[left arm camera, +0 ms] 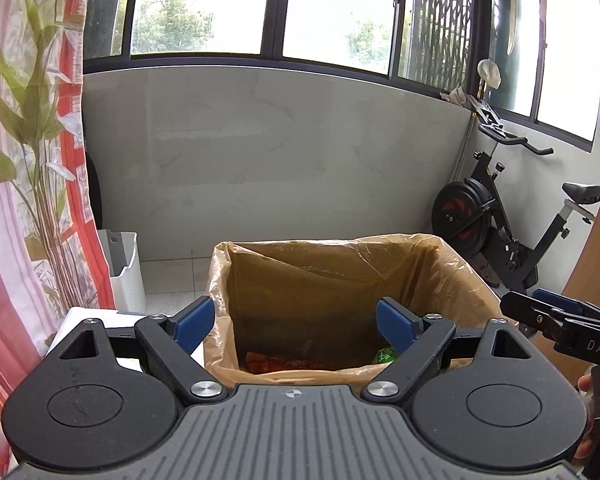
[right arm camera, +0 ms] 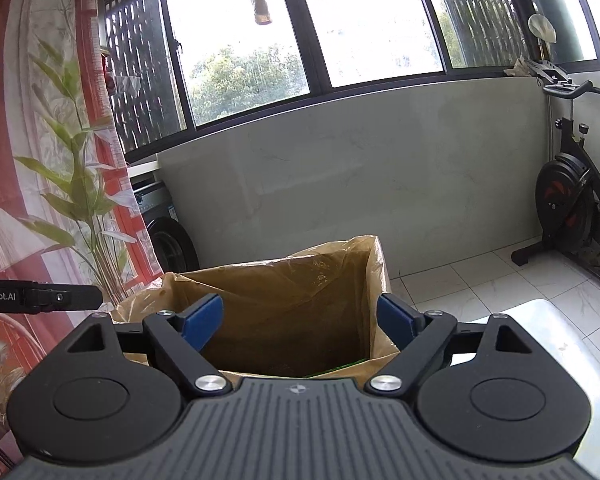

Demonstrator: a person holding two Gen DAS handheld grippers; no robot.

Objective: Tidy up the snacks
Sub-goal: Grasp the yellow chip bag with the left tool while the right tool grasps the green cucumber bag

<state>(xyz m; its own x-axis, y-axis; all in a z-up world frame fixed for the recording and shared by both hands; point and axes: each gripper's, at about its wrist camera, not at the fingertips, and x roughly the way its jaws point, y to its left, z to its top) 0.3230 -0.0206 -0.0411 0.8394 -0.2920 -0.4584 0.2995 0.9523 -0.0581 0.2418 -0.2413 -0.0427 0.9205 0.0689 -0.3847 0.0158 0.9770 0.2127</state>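
My left hand-held gripper (left arm camera: 295, 322) and right hand-held gripper (right arm camera: 301, 320), both spread and empty, above the bag-lined bin (left arm camera: 452, 264).

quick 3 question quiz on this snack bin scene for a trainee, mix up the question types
1. True or false: the left gripper holds a snack packet.
2. Multiple choice: what lines the bin? A) a black cloth B) a translucent yellowish plastic bag C) newspaper
3. Fill in: at the bottom of the bin lie an orange-red packet and a ___ one.

Key
1. False. Its blue pads stand wide apart with nothing between them; the right gripper is open and empty too.
2. B
3. green
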